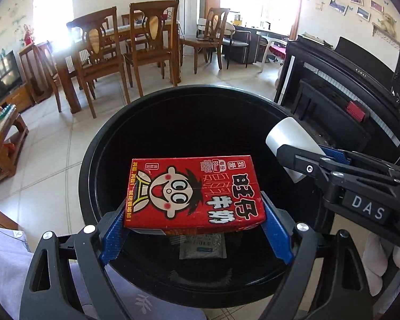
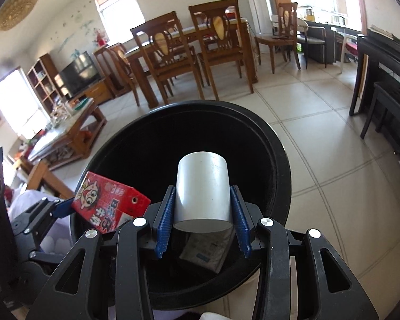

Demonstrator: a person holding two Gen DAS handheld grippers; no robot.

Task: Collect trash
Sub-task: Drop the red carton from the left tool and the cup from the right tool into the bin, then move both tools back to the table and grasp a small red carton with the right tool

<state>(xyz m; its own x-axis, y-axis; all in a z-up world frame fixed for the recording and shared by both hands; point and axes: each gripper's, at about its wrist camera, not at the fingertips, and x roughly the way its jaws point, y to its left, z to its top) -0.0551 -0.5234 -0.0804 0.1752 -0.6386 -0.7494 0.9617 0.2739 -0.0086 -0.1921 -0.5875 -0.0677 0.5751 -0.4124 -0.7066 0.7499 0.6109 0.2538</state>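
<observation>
Fingers (image 1: 112,236) around carton (image 1: 194,194); others (image 2: 164,214) around cup (image 2: 202,189).

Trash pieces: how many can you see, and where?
3. A red milk carton in the left tool, a white cup in the right tool, a packet inside the black bin. More may be hidden.

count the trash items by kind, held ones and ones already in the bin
red milk carton, held by the left gripper: 1
white cup, held by the right gripper: 1
foil packet lying in the black bin: 1
Total: 3
</observation>
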